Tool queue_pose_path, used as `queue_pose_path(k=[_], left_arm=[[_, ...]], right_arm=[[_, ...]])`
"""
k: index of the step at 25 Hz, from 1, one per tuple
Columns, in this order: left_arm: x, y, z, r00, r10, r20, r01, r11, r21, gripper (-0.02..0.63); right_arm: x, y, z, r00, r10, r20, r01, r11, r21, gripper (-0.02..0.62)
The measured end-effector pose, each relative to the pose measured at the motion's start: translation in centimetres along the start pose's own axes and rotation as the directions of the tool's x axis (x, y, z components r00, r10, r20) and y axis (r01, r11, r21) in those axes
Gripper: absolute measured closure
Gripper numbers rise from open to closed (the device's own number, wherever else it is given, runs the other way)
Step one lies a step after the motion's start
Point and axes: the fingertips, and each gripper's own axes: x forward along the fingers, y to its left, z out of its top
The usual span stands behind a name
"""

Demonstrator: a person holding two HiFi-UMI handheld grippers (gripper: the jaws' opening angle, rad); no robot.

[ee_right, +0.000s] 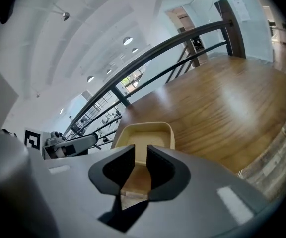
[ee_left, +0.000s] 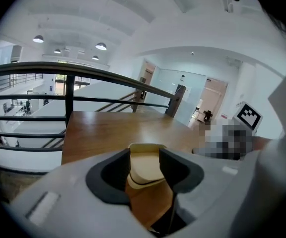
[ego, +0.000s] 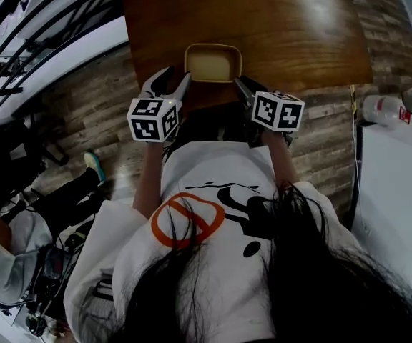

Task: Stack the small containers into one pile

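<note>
The container sits on the tabletop near its front edge. The left tool is just left of it and the right tool just right. A railing runs behind the tabletop.

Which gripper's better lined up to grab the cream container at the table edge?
Left, probably. On the left gripper the fingers stand wide with the cream container framed between them. The right gripper has a narrow gap, and the container lies beyond its tips.

Head view: steeply down over person. Gripper views: low, close, facing 12 o'clock over table; all three share container.
</note>
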Motion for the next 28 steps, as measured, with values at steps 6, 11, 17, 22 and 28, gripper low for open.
queue_pose_path(k=[6,11,17,22,28], left_arm=[[-1.2,-1.4,-0.4,0.999,-0.017,0.028,0.017,1.0,-0.017,0.425],[-1.6,-2.3,-0.9,0.999,-0.029,0.031,0.029,1.0,-0.008,0.425],[-2.8,-5.1,-1.2,0.998,-0.023,0.063,0.023,1.0,-0.003,0.425],[-4.5,-10.4,-3.0,0.996,-0.007,0.088,0.007,1.0,-0.003,0.425],[-6.4,-15.4,-5.8,0.994,0.02,0.104,-0.016,0.999,-0.041,0.425]], right_arm=[[-0.4,0.9,-1.2,0.999,0.009,-0.032,-0.01,0.999,-0.033,0.511],[-0.7,2.4,-0.9,0.999,0.053,-0.011,-0.054,0.995,-0.08,0.517],[-3.2,2.3,-2.5,0.996,0.087,-0.012,-0.088,0.989,-0.122,0.534],[-7.6,0.8,-4.8,0.992,0.122,-0.007,-0.122,0.981,-0.151,0.548],[-11.4,-0.1,-7.5,0.987,0.157,-0.017,-0.158,0.973,-0.17,0.552]])
